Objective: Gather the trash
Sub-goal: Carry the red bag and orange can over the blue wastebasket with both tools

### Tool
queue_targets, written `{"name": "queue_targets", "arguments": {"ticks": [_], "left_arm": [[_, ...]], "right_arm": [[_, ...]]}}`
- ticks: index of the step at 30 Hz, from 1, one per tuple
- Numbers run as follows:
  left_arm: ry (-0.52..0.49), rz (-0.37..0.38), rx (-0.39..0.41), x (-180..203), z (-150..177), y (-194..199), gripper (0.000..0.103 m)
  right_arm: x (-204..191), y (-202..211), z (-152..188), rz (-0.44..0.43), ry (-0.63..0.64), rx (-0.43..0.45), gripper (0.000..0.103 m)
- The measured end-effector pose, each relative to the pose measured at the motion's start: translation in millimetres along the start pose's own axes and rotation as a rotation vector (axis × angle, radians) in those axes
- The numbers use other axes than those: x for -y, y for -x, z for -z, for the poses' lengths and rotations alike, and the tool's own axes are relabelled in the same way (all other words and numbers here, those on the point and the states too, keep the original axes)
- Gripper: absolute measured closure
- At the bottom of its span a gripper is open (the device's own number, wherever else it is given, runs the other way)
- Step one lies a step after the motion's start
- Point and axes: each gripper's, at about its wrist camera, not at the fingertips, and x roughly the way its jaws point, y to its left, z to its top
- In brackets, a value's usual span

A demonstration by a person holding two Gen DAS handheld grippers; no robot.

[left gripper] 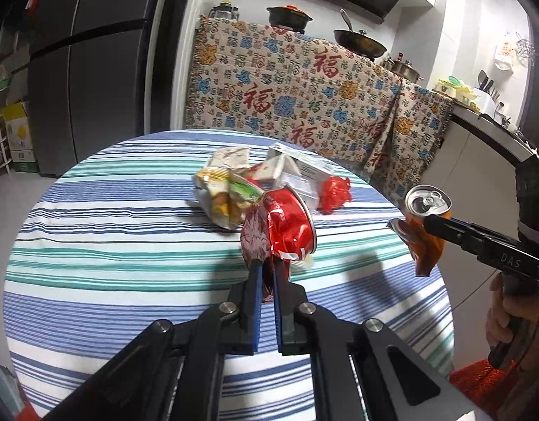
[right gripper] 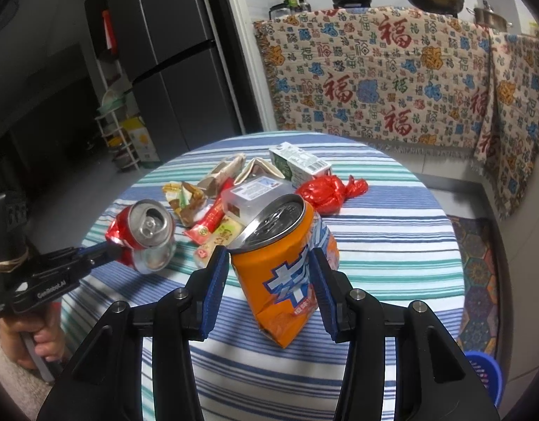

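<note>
The left gripper (left gripper: 265, 266) is clamped on a crushed red can (left gripper: 290, 224), pinching its flattened wall, probably because the dented metal offers a thin fold to bite. The right gripper (right gripper: 269, 280) squeezes a dented orange can (right gripper: 287, 266) across its body, both lifted clear of the striped tablecloth (right gripper: 392, 245). Wrappers, a carton (right gripper: 301, 165) and a knotted red bag (right gripper: 330, 193) lie toward the table's far edge. A blue basket (right gripper: 487, 375) stands beyond the near right edge; its contents cannot be seen.

Black grippers, blue-padded fingers (right gripper: 213, 291), silver screws, fuzzy beige sleeve (right gripper: 9, 375).
</note>
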Motion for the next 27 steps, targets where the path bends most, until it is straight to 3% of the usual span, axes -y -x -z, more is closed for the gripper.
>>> {"name": "queue_targets", "arguments": {"ticks": [13,27], "left_arm": [[-0.043,0.054,-0.009,52,-1,11,0.097],[-0.082,0.117,-0.051,105,-5,-4,0.097]], "right_arm": [[17,38,6,-0.013,-0.038,0.037,0.055],[50,69,19,0.016,-0.090,0.055,0.055]]}}
